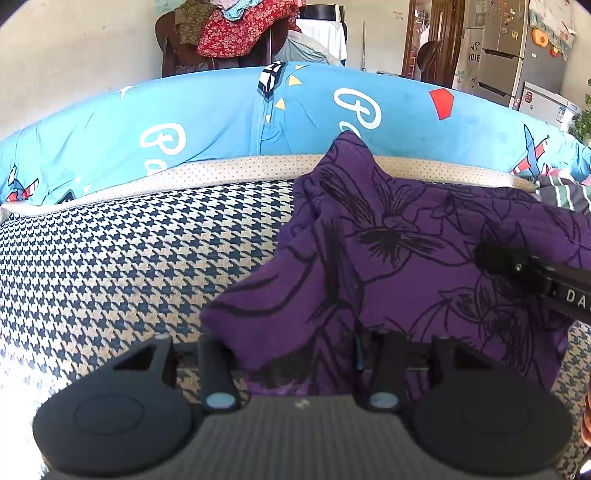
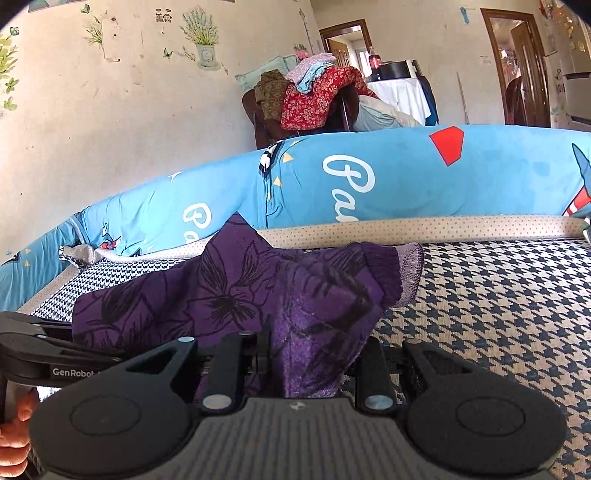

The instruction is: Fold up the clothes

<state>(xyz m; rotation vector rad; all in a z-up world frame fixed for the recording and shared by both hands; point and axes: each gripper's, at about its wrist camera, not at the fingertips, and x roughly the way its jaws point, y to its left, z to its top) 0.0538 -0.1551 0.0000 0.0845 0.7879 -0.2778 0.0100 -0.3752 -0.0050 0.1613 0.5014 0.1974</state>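
Observation:
A purple garment [image 1: 388, 258] with black flower outlines hangs bunched and lifted over the houndstooth mat [image 1: 110, 266]. In the left wrist view my left gripper [image 1: 299, 365] is shut on its lower edge, with cloth packed between the fingers. My right gripper [image 1: 491, 256] reaches in from the right and pinches the same garment. In the right wrist view my right gripper [image 2: 306, 362] is shut on a fold of the purple garment [image 2: 221, 295], whose pale hem [image 2: 410, 273] sticks out to the right. The left gripper's body [image 2: 55, 350] shows at the left edge, its tips hidden by cloth.
A long blue printed bolster [image 1: 221, 122] lines the far edge of the mat. Behind it, a chair carries a heap of clothes [image 1: 240, 29]. A striped garment [image 1: 565, 195] lies at the right. A hand [image 2: 14, 435] holds the left gripper. Bare mat [image 2: 498, 314] stretches right.

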